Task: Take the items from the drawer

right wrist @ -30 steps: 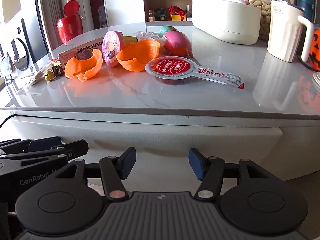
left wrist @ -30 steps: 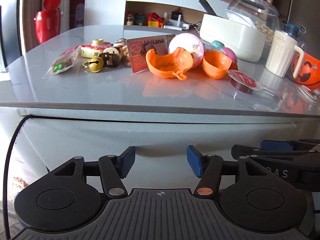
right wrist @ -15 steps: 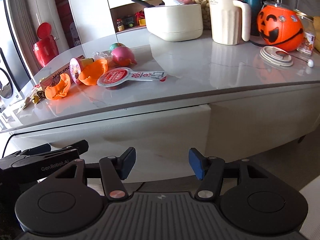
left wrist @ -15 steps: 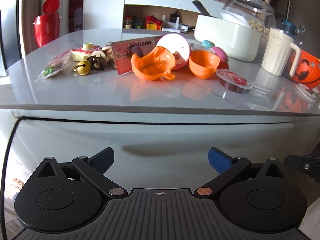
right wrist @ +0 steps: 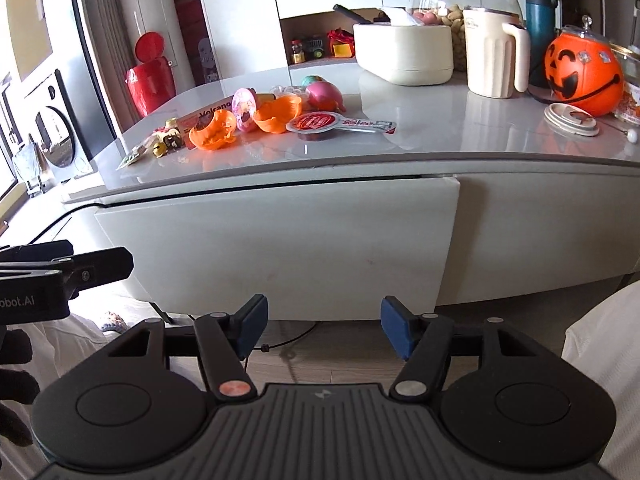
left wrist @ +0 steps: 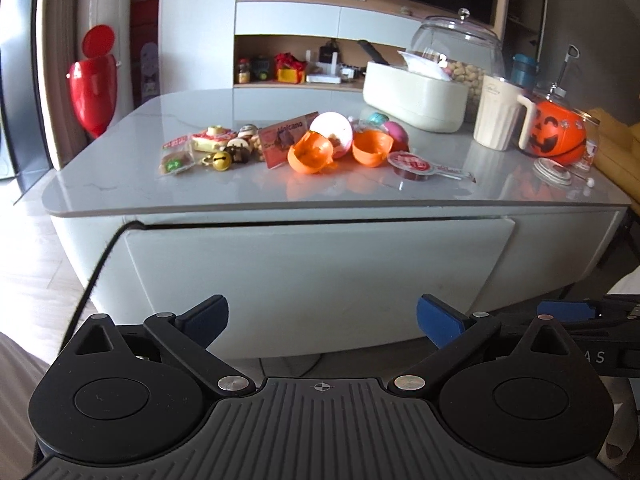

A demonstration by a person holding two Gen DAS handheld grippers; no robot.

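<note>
The white drawer front [left wrist: 312, 272] under the grey tabletop [left wrist: 120, 184] is closed, seen also in the right wrist view as drawer front [right wrist: 280, 240]. My left gripper [left wrist: 322, 320] hangs well back from it, open wide with nothing between its blue pads. My right gripper [right wrist: 320, 328] is also back from the drawer, its jaws opening, empty. On the tabletop lie orange capsule halves [left wrist: 312, 152], a pink-white ball [left wrist: 334, 128], a Volcano box [left wrist: 280, 136], a gold bell [left wrist: 222, 160] and a red lollipop pack [left wrist: 412, 166]. The drawer's inside is hidden.
At the table's back right stand a white tub [left wrist: 416, 96], a glass jar of nuts [left wrist: 460, 48], a cream jug [left wrist: 500, 116] and an orange pumpkin bucket [left wrist: 556, 136]. A black cable [left wrist: 100, 264] runs down the drawer's left corner. A red bin [left wrist: 94, 84] stands left.
Both grippers have drawn back and up from the table, so the whole drawer front now shows. The left jaws have spread wide. The right jaws have parted slightly.
</note>
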